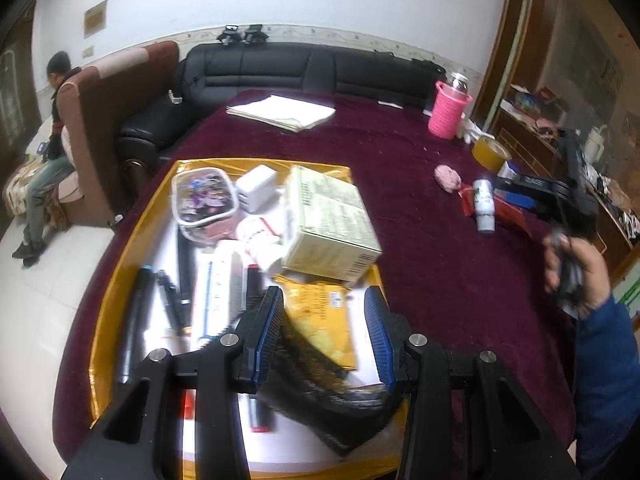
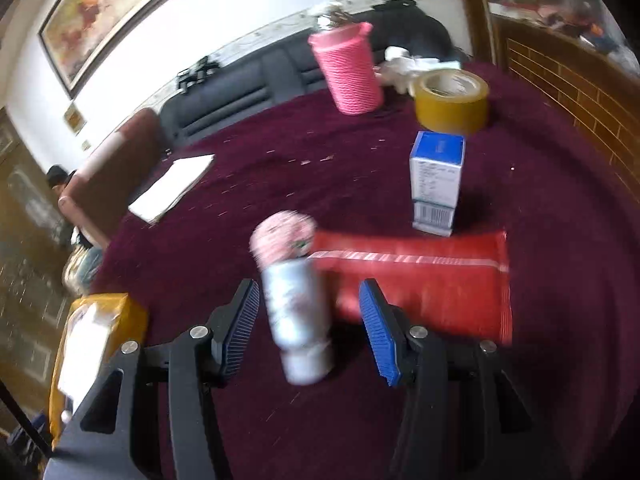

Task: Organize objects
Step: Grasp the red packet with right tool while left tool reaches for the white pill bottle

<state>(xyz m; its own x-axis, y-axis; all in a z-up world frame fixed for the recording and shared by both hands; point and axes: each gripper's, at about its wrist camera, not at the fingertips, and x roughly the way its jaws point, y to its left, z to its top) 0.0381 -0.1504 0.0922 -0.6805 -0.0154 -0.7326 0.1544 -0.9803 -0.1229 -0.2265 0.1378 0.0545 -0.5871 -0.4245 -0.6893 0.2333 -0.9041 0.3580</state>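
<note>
In the left wrist view my left gripper (image 1: 324, 294) is shut on a black woven pouch (image 1: 328, 392), held above the yellow-rimmed tray (image 1: 104, 312). The tray holds a beige carton (image 1: 332, 224), a clear box of beads (image 1: 204, 200), a white charger (image 1: 256, 184) and several pens. In the right wrist view my right gripper (image 2: 308, 286) is open around a white bottle (image 2: 296, 320) lying on the maroon cloth; its pads stand beside the bottle without pressing it. The bottle's far end rests by a red packet (image 2: 424, 280) and a pink puff (image 2: 284, 236).
A blue-and-white box (image 2: 436, 180), a yellow tape roll (image 2: 452, 100) and a pink knitted bottle sleeve (image 2: 348, 68) stand beyond the red packet. A stack of papers (image 1: 280, 112) lies at the far side. A black sofa (image 1: 280, 68) runs behind the table. A person (image 1: 48, 152) sits far left.
</note>
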